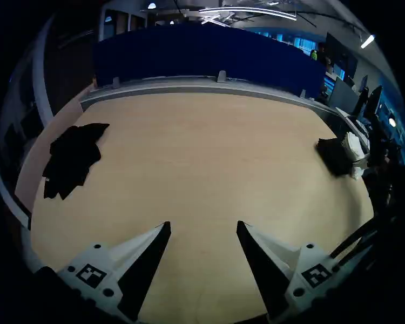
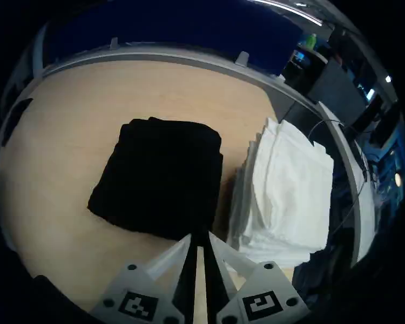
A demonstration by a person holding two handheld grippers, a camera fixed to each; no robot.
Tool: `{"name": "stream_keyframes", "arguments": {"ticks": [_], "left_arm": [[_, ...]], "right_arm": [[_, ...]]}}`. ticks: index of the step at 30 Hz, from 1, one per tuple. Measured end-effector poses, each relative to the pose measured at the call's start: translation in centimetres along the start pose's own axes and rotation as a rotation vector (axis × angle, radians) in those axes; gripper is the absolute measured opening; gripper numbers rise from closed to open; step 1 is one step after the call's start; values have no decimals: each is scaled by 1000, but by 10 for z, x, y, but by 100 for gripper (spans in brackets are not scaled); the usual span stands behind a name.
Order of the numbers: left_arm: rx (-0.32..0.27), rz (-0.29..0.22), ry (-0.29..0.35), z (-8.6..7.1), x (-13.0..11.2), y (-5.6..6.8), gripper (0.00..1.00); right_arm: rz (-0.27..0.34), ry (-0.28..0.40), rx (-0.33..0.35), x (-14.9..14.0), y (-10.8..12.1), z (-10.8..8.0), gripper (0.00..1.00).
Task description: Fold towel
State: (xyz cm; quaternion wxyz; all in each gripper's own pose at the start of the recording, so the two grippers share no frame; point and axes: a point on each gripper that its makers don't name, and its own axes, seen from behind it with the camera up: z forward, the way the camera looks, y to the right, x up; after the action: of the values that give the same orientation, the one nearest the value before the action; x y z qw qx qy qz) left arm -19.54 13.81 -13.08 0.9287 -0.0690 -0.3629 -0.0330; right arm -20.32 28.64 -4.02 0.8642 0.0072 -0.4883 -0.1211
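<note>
Far left on worktop (image 1: 202,151): crumpled towel (image 1: 73,156), not yet folded.
Right side: folded towel (image 2: 159,178), done, just left of white stack (image 2: 289,194).
Left gripper (image 1: 203,223): fingers spread, empty.
Right gripper (image 2: 200,235): fingers pressed together, at folded towel's edge.

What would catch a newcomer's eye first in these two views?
In the right gripper view, a folded black towel lies mid-table, with a stack of folded white towels beside it on the right. The right gripper is closed, just short of both. In the left gripper view, a crumpled black towel sits near the left edge of the wooden table, beyond the open left gripper.
</note>
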Motion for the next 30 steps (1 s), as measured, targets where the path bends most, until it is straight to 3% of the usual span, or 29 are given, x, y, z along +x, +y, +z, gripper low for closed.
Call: {"name": "stream_keyframes", "arguments": {"ticks": [6, 11, 15, 18, 21, 30], "left_arm": [[0, 1, 4, 0, 2, -1, 90], [-4, 1, 4, 1, 2, 0, 90], [-10, 7, 6, 2, 4, 2, 91], [-14, 9, 8, 2, 5, 4, 90], [-17, 6, 9, 2, 6, 4, 90], [-22, 5, 18, 1, 10, 2, 90]], "right_arm": [[-16, -10, -44, -7, 3, 0, 39], [-17, 6, -45, -8, -1, -4, 62], [-15, 24, -38, -7, -3, -10, 72], [-12, 40, -31, -4, -6, -14, 89], [-9, 55, -30, 0, -7, -17, 99], [-2, 85, -23, 10, -14, -23, 100]]}}
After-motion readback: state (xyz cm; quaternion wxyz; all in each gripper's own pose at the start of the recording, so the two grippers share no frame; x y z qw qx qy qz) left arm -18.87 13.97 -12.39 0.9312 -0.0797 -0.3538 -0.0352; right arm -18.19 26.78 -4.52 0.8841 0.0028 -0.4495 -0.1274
